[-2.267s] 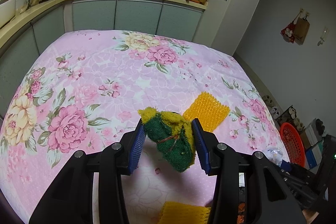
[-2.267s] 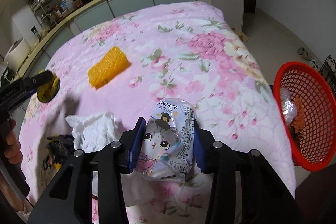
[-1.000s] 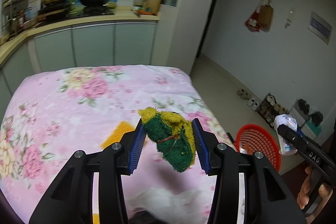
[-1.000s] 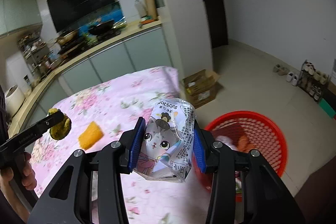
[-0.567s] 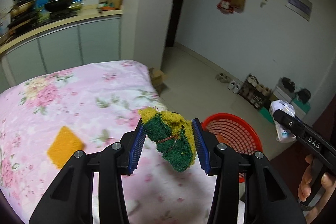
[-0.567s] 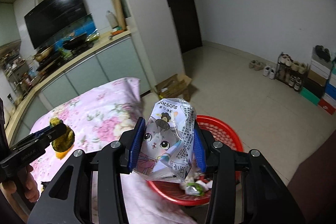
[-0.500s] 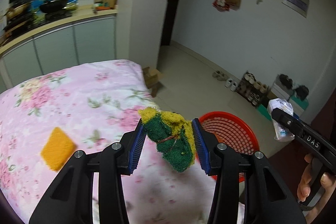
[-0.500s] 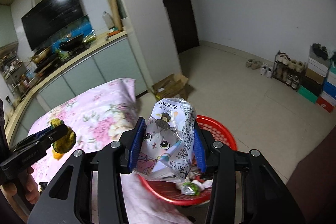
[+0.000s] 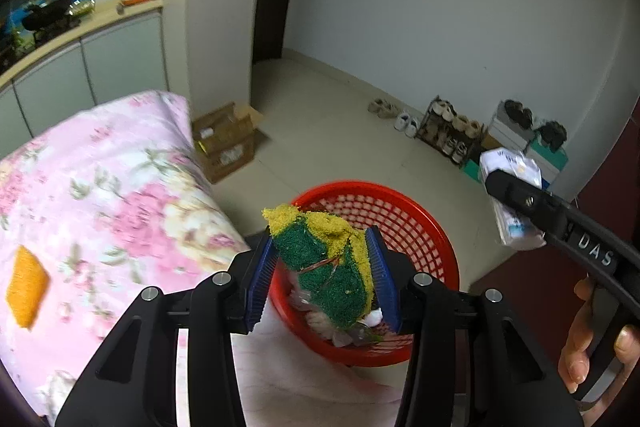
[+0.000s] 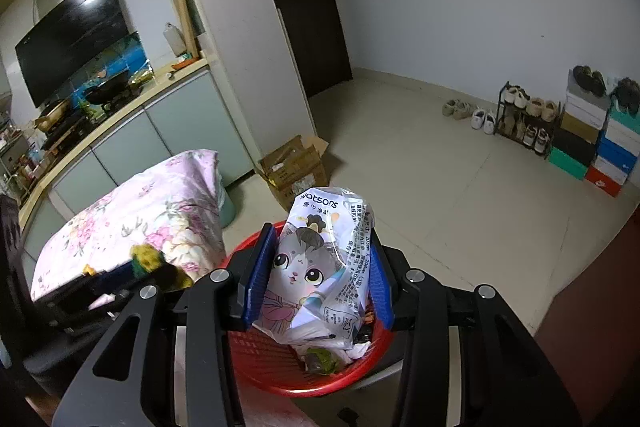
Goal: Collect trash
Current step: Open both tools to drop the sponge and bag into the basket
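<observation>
My left gripper [image 9: 323, 277] is shut on a green and yellow scouring sponge [image 9: 326, 267] and holds it above the near rim of the red mesh basket [image 9: 404, 223]. My right gripper [image 10: 318, 275] is shut on a white Watsons packet with a cartoon cat [image 10: 320, 267], held over the same red basket [image 10: 280, 371], which has some trash in it. The right gripper with its packet [image 9: 514, 203] shows at the right of the left wrist view. The sponge [image 10: 146, 257] shows at the left of the right wrist view.
The pink floral table [image 9: 80, 195] lies to the left, with an orange sponge [image 9: 26, 285] on it. A cardboard box [image 10: 294, 167] stands on the floor behind the basket. A shoe rack and shoe boxes [image 10: 576, 135] line the far wall.
Both grippers have swung right, away from the table, and now hang over the red basket. Each keeps hold of its item.
</observation>
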A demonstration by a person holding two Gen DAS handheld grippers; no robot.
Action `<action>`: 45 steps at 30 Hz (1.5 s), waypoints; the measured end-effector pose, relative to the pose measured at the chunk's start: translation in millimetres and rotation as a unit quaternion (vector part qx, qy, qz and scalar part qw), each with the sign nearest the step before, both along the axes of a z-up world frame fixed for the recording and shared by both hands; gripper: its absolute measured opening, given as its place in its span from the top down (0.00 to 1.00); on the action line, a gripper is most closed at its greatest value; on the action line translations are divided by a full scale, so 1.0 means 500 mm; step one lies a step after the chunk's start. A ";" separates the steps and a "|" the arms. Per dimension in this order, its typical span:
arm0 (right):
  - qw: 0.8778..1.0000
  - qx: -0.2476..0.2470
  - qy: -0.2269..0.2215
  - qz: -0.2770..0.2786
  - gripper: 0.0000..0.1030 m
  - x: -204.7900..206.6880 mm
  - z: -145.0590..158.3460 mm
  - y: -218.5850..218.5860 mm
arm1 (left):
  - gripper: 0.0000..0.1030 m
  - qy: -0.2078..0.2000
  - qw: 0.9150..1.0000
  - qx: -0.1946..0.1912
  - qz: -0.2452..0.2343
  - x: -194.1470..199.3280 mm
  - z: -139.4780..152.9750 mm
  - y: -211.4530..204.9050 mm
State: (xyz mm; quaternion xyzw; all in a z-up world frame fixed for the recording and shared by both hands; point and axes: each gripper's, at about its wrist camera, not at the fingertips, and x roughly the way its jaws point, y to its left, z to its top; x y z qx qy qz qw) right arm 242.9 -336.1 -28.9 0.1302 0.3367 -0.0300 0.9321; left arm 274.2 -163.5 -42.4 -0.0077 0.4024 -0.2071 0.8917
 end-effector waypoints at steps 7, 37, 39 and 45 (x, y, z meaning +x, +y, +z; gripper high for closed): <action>0.999 0.019 0.034 -0.004 0.59 0.039 -0.042 -0.027 | 0.58 0.037 0.999 0.010 -0.017 0.020 -0.065 -0.054; 0.998 0.044 0.043 -0.004 0.45 0.007 -0.069 -0.033 | 0.25 0.020 0.999 0.009 0.023 -0.005 -0.027 0.010; 0.998 0.040 0.038 0.004 0.44 -0.006 -0.064 -0.019 | 0.25 0.008 0.999 0.010 0.031 -0.019 -0.009 0.026; 0.998 0.035 0.028 0.037 0.44 -0.035 -0.053 0.035 | 0.25 -0.018 0.998 0.007 0.054 -0.073 0.035 0.102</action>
